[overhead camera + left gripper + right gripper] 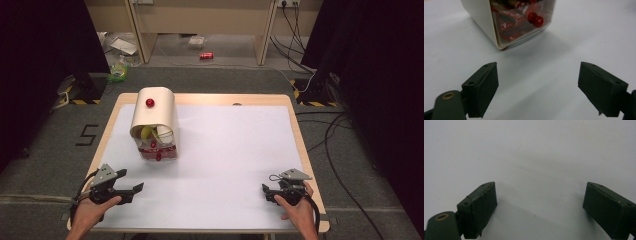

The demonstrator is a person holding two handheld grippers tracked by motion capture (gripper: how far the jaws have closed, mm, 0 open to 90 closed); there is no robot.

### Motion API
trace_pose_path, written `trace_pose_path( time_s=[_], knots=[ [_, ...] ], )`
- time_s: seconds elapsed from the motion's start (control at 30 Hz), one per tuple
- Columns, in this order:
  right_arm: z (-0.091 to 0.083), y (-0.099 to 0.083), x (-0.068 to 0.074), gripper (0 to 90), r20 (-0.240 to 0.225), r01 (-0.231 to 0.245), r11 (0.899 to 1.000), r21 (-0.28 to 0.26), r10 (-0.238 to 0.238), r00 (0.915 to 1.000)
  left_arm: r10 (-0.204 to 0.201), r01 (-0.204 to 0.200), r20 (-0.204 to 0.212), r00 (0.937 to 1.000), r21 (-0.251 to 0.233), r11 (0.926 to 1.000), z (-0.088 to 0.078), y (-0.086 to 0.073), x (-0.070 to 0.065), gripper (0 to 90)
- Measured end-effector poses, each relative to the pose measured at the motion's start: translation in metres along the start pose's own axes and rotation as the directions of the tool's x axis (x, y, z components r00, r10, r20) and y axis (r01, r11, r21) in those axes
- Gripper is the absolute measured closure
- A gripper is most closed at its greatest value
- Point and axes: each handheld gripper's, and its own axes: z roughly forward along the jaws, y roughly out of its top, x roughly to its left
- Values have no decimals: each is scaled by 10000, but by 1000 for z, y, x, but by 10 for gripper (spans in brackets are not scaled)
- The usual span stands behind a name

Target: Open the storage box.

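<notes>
Plainly, the bread box [154,120], a cream roll-top container with a red knob [150,103], stands near the table's [235,165] far left corner, its clear lower front showing red packets [511,27] and two red balls [535,20]. The left claw [131,191] rests by the near left edge, jaws spread wide and aimed at the box; the right claw [267,193] sits by the near right corner, also spread. A one-sided push could slide or tip the light box, or the small knob could slip from the pads. What lies deeper inside stays hard to make out.
</notes>
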Motion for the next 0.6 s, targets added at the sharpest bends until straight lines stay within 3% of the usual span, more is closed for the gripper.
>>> trace_pose_path(
  time_s=[0.1, 0.37, 0.6],
  knots=[
    [0, 0, 0, 119, -3, 8, 10000, -4, -8, 10000, 185, -182, 91, 9998, -295, 9994, -6, 10, -4, 163],
    [0, 0, 0, 116, -22, 3, 10000, 5, -3, 10000, 219, -203, 220, 9995, -691, 9974, -11, 23, -5, 162],
    [0, 0, 0, 114, -35, 1, 10000, 36, -1, 10000, 614, -575, 312, 9976, -1129, 9919, -17, 38, -13, 162]
  ],
)
